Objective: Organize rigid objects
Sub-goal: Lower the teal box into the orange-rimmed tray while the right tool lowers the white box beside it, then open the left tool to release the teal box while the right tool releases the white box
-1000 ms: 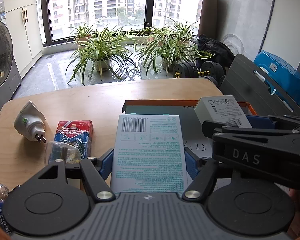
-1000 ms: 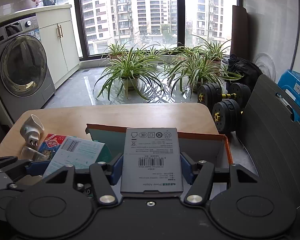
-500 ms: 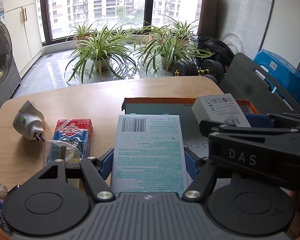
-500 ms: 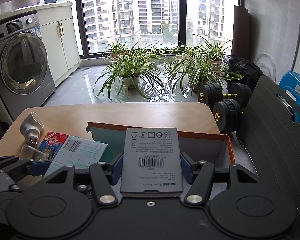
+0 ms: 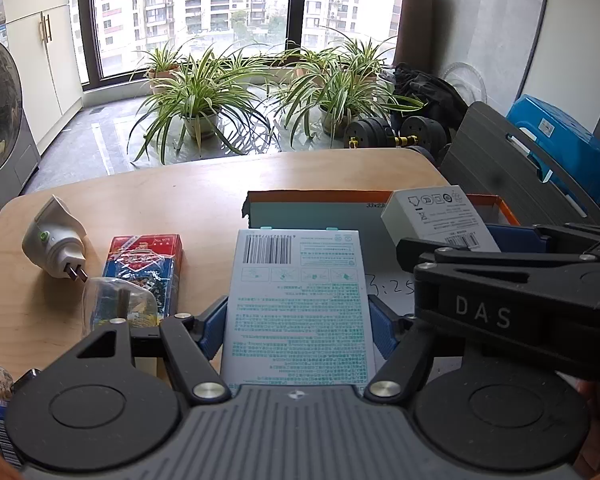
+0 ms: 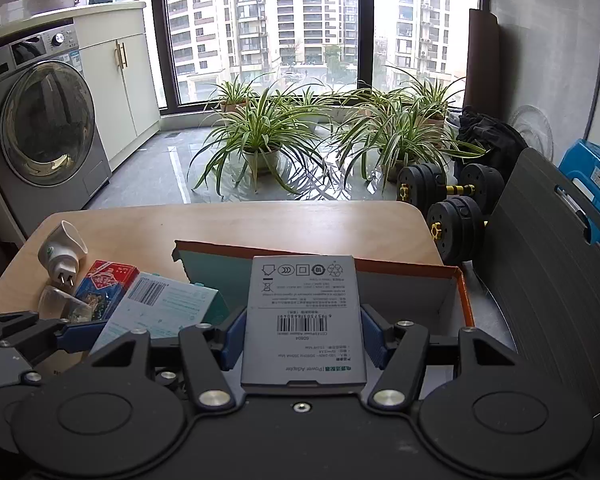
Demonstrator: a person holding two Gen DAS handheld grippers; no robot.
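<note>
My left gripper (image 5: 298, 326) is shut on a white box with teal print and a barcode (image 5: 298, 300), held above the near left part of an open orange-rimmed cardboard box (image 5: 320, 196). My right gripper (image 6: 303, 334) is shut on a grey power adapter box (image 6: 303, 320), held over the same cardboard box (image 6: 458, 292). The grey box also shows in the left wrist view (image 5: 436, 218), and the teal-print box in the right wrist view (image 6: 156, 308).
On the wooden table (image 5: 180, 188) to the left lie a white plug adapter (image 5: 54, 244), a red and blue carton (image 5: 144, 268) and a clear plastic piece (image 5: 116, 304). A grey chair back (image 6: 548, 264) stands right of the table. Plants and dumbbells are on the floor beyond.
Both grippers have risen slightly and shifted a little with their boxes still held. Nothing was let go.
</note>
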